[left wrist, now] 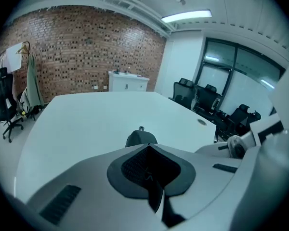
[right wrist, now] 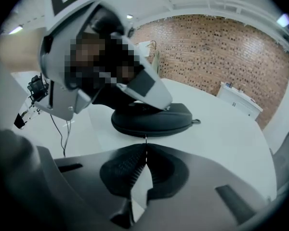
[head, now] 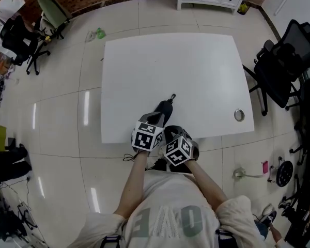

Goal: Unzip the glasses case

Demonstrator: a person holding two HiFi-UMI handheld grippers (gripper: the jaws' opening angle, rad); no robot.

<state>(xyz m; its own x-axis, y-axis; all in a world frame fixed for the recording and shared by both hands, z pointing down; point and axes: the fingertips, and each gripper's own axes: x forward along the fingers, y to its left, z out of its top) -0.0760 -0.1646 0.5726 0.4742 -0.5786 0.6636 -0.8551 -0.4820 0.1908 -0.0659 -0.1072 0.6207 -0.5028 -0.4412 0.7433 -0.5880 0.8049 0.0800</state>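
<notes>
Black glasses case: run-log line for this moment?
black oval glasses case on white table | left gripper shut, against case | right gripper shut on zipper pull

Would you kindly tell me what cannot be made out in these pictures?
Glasses case: near end under the marker cubes, head view.
One end: covered by the left gripper, right gripper view.
Zipper pull in the right gripper's tongs: only a thin sliver shows.
Round thing on the table: too small, head view.

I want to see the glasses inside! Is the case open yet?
Not yet. Done: the left gripper, jaws together, rests on the glasses case. In hand: the right gripper pinches a thin tab at its edge, likely the zipper pull. Left: the case looks shut, so all the unzipping.
</notes>
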